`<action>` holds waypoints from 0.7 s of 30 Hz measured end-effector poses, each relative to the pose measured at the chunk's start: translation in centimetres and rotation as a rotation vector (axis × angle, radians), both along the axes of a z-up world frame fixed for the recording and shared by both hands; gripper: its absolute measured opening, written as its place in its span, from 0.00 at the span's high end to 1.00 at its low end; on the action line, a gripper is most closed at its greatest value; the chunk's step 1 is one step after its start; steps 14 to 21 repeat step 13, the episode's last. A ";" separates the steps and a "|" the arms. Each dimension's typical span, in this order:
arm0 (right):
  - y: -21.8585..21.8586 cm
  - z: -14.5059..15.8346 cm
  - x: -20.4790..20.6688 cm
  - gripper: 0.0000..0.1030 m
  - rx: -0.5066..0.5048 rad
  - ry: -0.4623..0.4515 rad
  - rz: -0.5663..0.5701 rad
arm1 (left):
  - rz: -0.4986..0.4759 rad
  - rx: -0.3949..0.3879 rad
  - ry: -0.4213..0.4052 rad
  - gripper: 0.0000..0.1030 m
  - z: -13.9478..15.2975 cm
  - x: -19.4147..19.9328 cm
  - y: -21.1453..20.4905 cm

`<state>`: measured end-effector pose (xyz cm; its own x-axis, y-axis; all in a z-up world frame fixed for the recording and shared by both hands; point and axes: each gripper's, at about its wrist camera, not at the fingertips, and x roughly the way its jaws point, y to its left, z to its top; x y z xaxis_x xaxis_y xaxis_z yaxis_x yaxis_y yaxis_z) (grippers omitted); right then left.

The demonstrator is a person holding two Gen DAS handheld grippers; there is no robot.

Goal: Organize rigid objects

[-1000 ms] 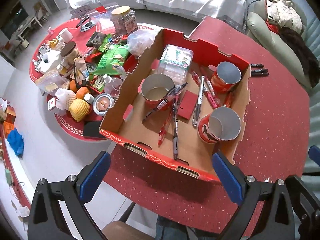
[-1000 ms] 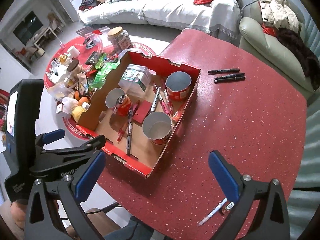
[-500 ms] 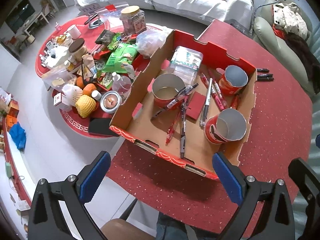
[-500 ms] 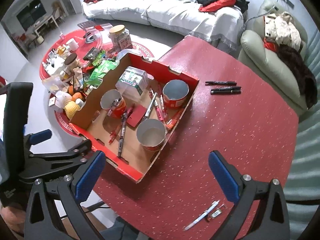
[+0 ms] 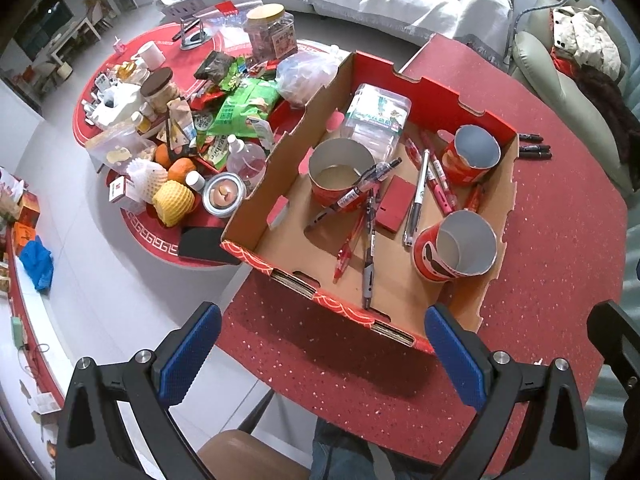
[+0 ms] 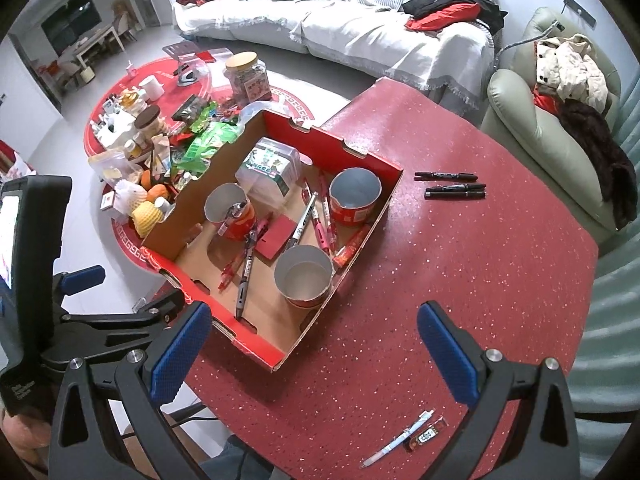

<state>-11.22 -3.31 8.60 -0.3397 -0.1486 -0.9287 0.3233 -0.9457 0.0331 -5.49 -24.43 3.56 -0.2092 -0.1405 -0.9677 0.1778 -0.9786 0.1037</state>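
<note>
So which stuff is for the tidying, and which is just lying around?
For the job:
cardboard box
three red cups
pens in the box
black markers
white pen

Just lying about:
snacks and jars
sofa
armchair

Red speckled table (image 6: 460, 272), red-rimmed brown cardboard box (image 5: 256, 220), red cups (image 5: 452, 256), blue-padded black tool (image 6: 312, 344)

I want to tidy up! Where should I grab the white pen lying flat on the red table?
Grip the slim white pen across the middle of its barrel, coming straight down from above. It lies flat on the red speckled table, with a small red item close beside its upper end, so stay lower down.
</note>
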 end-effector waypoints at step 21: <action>0.5 -0.3 0.0 0.01 -0.014 -0.002 -0.010 | 0.001 -0.016 0.011 0.01 0.0 0.1 0.7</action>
